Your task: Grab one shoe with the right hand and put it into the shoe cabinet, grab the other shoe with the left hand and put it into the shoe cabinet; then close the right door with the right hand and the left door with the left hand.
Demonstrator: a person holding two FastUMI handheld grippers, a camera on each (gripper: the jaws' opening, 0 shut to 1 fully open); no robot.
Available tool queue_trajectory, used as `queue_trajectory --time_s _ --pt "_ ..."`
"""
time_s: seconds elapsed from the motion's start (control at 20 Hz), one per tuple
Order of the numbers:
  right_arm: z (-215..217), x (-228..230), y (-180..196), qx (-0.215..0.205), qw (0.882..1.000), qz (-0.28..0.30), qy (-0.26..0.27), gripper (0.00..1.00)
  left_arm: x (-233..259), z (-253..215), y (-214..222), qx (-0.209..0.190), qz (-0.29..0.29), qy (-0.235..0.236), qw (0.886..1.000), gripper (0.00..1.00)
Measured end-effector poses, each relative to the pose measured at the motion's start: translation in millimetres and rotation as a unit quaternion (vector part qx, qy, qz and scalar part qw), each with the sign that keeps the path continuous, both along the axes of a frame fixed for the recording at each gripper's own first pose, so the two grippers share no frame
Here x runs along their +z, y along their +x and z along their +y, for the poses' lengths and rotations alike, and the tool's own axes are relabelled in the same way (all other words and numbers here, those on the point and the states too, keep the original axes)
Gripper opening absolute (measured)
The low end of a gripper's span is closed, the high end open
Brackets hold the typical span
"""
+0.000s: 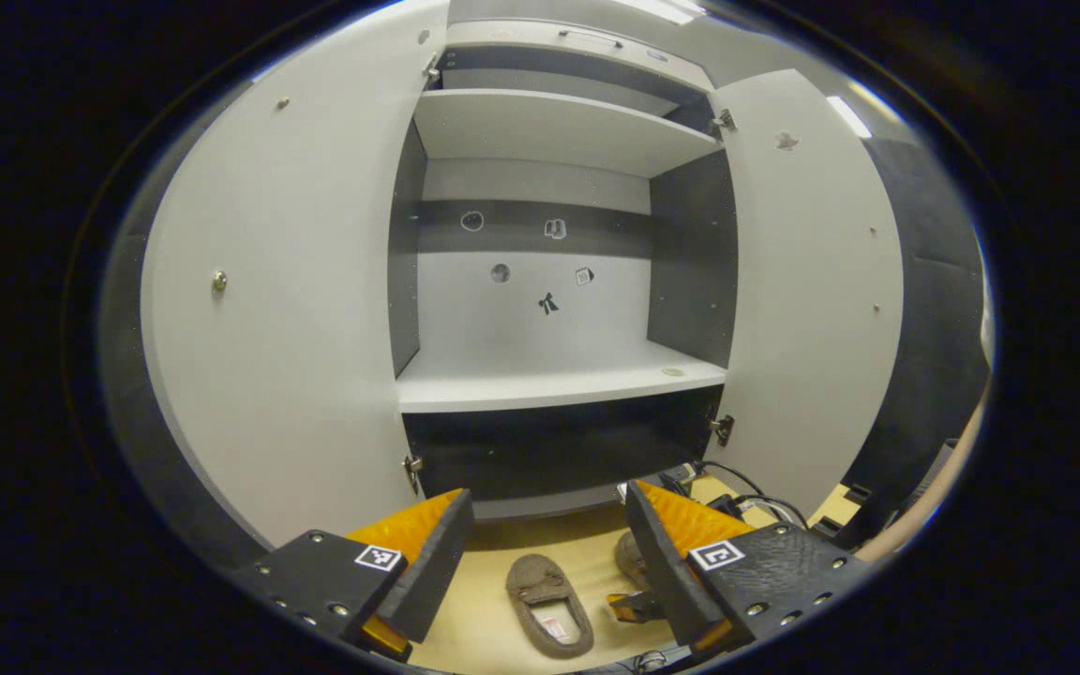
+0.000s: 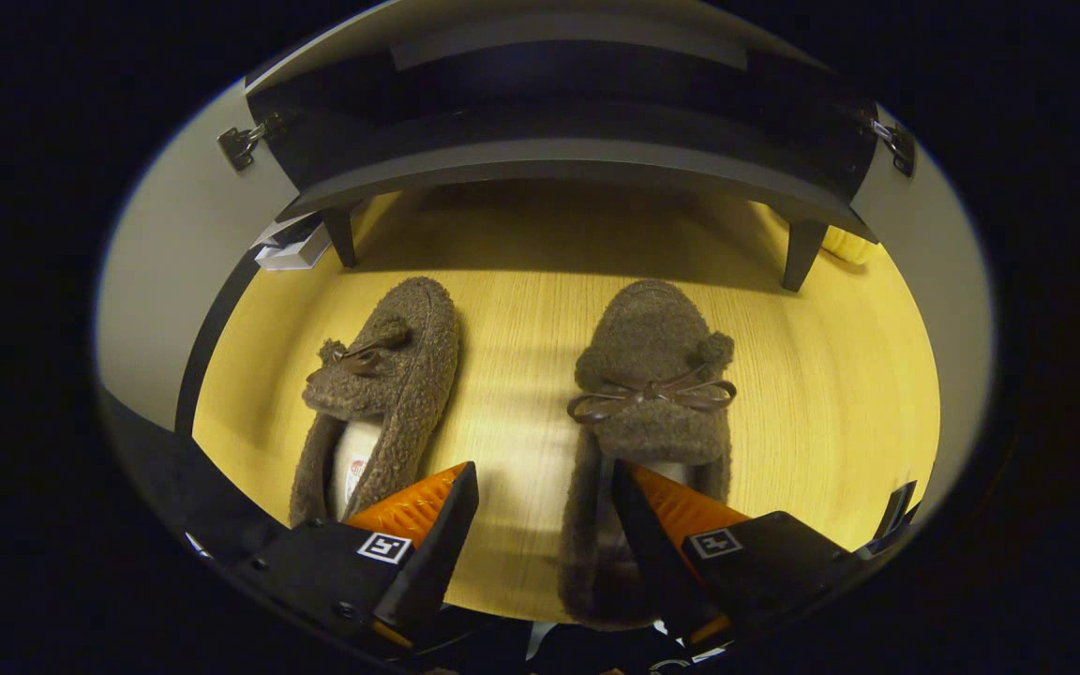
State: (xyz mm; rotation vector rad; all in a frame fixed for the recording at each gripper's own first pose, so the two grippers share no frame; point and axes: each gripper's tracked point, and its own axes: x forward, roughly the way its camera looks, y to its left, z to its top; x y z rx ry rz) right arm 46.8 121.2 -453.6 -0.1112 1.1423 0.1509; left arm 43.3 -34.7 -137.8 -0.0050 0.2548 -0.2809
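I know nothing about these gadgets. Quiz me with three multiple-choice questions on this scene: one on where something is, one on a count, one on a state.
1. Where are the slippers?
A. on the floor before the cabinet
B. on the middle shelf
C. on top of the cabinet

2. How many slippers are there?
A. one
B. two
C. four

3. How are the cabinet doors?
A. both shut
B. one shut
C. both open

Answers: 1 A, the left slipper and right slipper lie on the wooden floor before the cabinet. 2 B, the right gripper view shows a pair. 3 C, the left door and right door stand swung wide.
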Motion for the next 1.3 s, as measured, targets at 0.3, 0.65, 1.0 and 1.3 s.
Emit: queue_trajectory --time_s 0.3,0.65,1.0,1.3 --pt "-23 -12 26 0.015 0.995 -0.023 -0.097 0.64 6 1 -4 0.007 -0.004 -0.007 1.0 0.94" --pt "-34 -9 30 -0.015 0.996 -0.034 -0.077 0.1 6 10 -12 0.021 0.001 -0.014 1.0 0.94" --pt "-42 4 24 -0.026 0.999 -0.019 -0.009 0.02 1 8 -15 0.01 0.002 -0.012 1.0 0.94" --pt "-37 37 14 -0.018 0.999 -0.035 0.02 0.02 8 5 -17 -0.003 -0.012 -0.002 1.0 0.95"
